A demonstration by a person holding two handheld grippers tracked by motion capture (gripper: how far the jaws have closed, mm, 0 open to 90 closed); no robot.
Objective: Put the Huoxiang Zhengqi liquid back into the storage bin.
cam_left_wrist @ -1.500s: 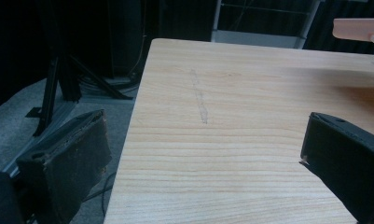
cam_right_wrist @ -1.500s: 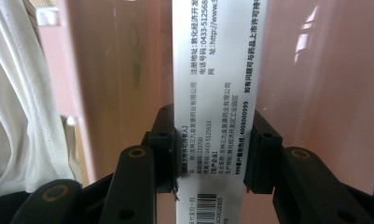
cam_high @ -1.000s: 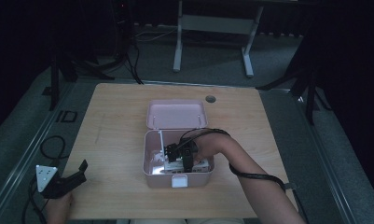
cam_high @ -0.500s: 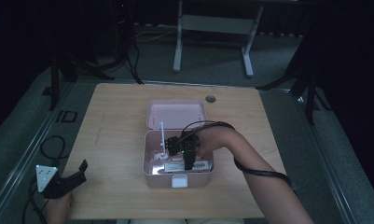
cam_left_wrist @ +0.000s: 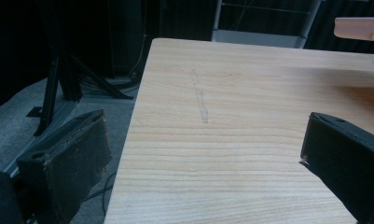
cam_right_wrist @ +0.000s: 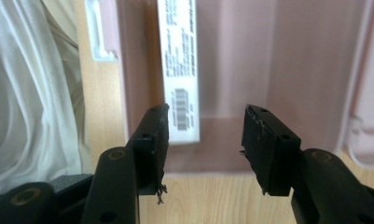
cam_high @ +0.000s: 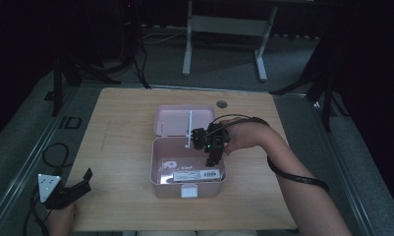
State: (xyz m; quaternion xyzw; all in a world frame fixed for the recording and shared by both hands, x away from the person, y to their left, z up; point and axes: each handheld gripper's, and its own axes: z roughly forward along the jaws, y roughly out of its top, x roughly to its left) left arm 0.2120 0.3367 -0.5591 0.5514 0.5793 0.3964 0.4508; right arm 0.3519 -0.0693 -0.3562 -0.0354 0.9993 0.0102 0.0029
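A pink box (cam_high: 187,169) sits open near the middle of the table (cam_high: 121,123), its lid (cam_high: 182,119) thrown back flat on the far side. A white latch (cam_high: 188,191) shows on the near wall.

Inside the box, along the near wall, lies a long white carton (cam_high: 197,175) with print and a barcode. Its long axis runs left to right across the table, parallel to the near wall. In the right gripper view the same carton (cam_right_wrist: 180,70) runs straight up the picture, barcode end closest to the jaws. To the carton's left in the box sits something small and pale, too blurred to make out.

A thin white stick (cam_high: 188,129) lies across the lid, long axis running near to far, its near end reaching the box's far rim.

The right gripper (cam_high: 213,158) hangs over the right part of the box, jaws pointing down toward the near side. Its jaws stand spread with nothing between them; one tip lies just beside the carton's barcode end in its own view, and whether it touches I cannot tell. The right hand (cam_high: 241,135) comes in from the right, a black cable looping round the forearm.

The left gripper (cam_high: 71,189) rests at the near left corner of the table, well apart from the box. Its jaws are wide apart, bare wood between them.
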